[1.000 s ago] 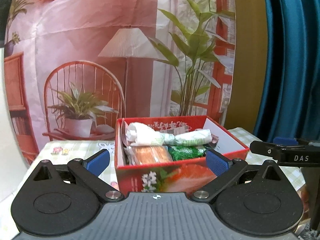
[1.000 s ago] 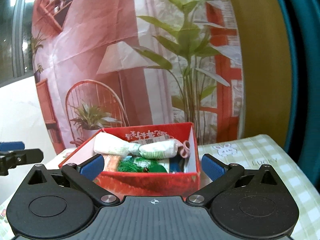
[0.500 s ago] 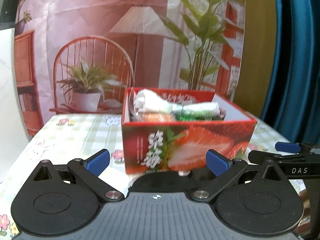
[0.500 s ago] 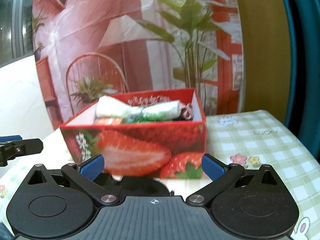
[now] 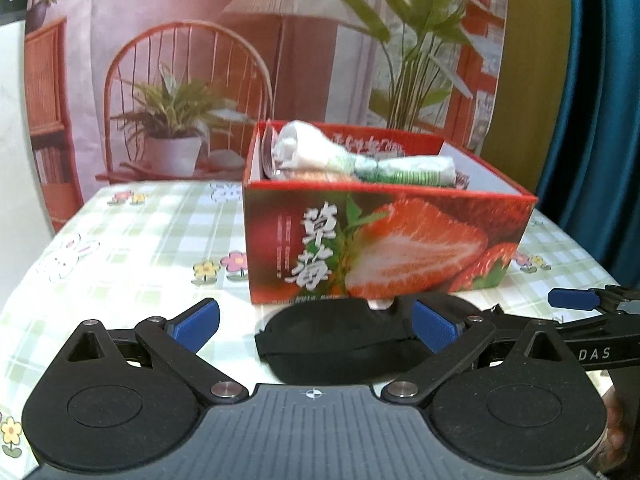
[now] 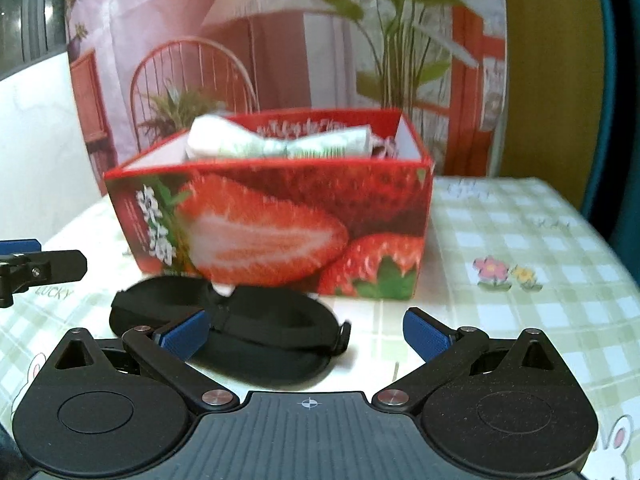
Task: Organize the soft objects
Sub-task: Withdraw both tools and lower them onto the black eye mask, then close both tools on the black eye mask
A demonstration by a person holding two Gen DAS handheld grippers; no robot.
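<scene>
Two hand-held grippers low over the worktop [image 5: 132,240], which wears a green-and-white checked cloth with flower and rabbit prints. Behind it hangs a printed backdrop [image 5: 192,40] of a chair, lamp and plants; a teal curtain [image 5: 600,120] closes the right side. Left hand-held gripper [image 5: 316,326] has both jaws spread wide, nothing between the pads. Right hand-held gripper [image 6: 306,330] likewise spread and empty.

Black eye mask [image 6: 240,332] lies flat on the cloth, just in front of the red strawberry box [image 6: 280,220], its far edge touching or nearly touching the box base; can't tell which. Left pad of the right hand-held gripper overlaps the mask's middle in view; contact unclear. Box sits mid-worktop, packed with rolled soft items; a white-and-green bundle [image 5: 360,160] sticks above the rim.

Open cloth left of the box and to its right. Worktop's right edge runs close to the curtain.
</scene>
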